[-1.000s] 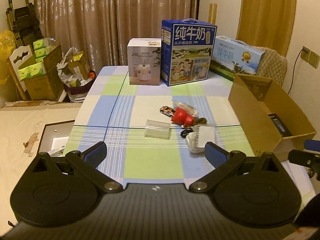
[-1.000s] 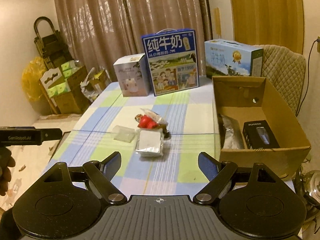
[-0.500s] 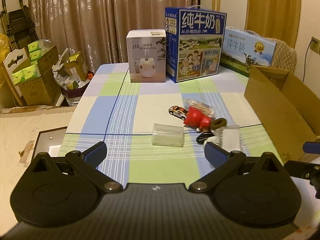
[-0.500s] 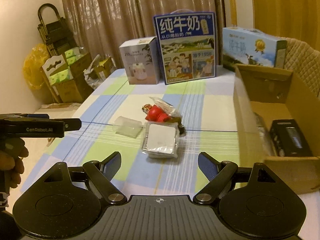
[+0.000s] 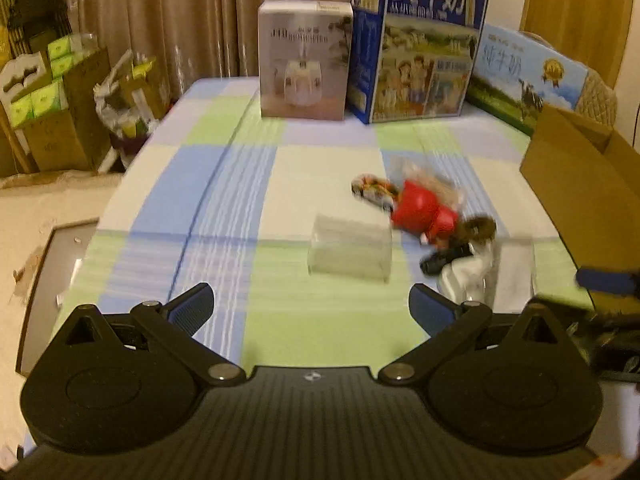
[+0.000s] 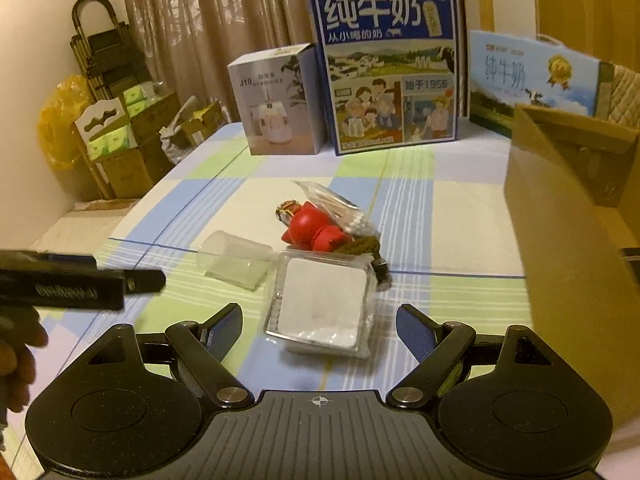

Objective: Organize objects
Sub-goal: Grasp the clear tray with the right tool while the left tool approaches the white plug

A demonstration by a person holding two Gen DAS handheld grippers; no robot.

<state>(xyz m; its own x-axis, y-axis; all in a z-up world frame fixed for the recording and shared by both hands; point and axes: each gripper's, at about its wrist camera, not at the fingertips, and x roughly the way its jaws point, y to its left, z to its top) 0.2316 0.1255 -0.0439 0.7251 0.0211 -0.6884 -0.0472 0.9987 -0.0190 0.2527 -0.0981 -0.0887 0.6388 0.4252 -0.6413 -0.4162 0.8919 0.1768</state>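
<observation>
Both of my grippers have come forward over the last second, so the small heap on the checked tablecloth [image 6: 460,216] looms nearer in each view. My right gripper [image 6: 319,322] hangs with its jaws spread wide and nothing between them, and the clear pack with the white square pad [image 6: 322,304] lies flat just ahead, in line with the gap. My left gripper [image 5: 311,308] is just as wide open and empty, with the clear plastic case [image 5: 349,252] at its twelve o'clock. At three o'clock from the heap stands the open cardboard box [image 6: 560,240], its near wall well apart from the pack. Beyond the pack, at twelve o'clock, the red toy figure [image 6: 314,230] lies on its side touching a crinkled clear bag [image 6: 340,208], with a small toy car [image 5: 374,192] at its ten o'clock. Only the right view shows the pack's white face sharply, and my left gripper's dark body with a hand at nine o'clock; the left view is blurred but shows a small black object [image 5: 444,261] beside the pack and a blue fingertip of my right gripper at three o'clock.
</observation>
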